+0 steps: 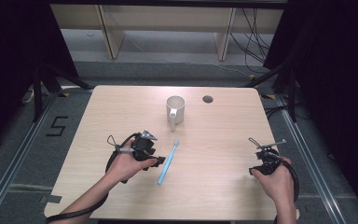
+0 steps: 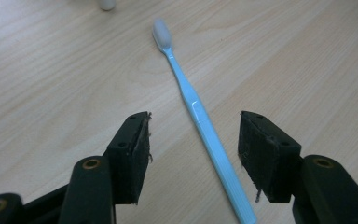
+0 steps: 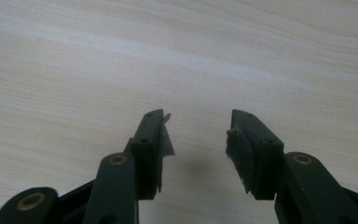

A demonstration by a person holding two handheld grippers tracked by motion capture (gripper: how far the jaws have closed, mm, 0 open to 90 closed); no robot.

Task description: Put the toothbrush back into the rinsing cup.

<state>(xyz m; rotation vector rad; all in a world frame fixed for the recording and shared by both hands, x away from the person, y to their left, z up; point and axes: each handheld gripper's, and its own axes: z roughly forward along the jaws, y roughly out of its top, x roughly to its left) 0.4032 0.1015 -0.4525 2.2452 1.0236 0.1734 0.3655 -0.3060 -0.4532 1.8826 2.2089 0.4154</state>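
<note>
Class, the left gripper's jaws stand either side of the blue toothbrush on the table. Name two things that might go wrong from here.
1. The thin light-blue plastic toothbrush lies flat on the pale wooden table, slanting between the open jaws of the left gripper; closing may make it twist or slip out.
2. The white ceramic mug stands just beyond the bristle end; a swinging brush might knock it.

Soft even light, dark surroundings, slight blur

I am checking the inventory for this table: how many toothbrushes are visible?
1. The blue toothbrush lies flat on the table, between the open pads of the left tool, nearer the person than the white mug. Nothing visible could hide another.
</note>
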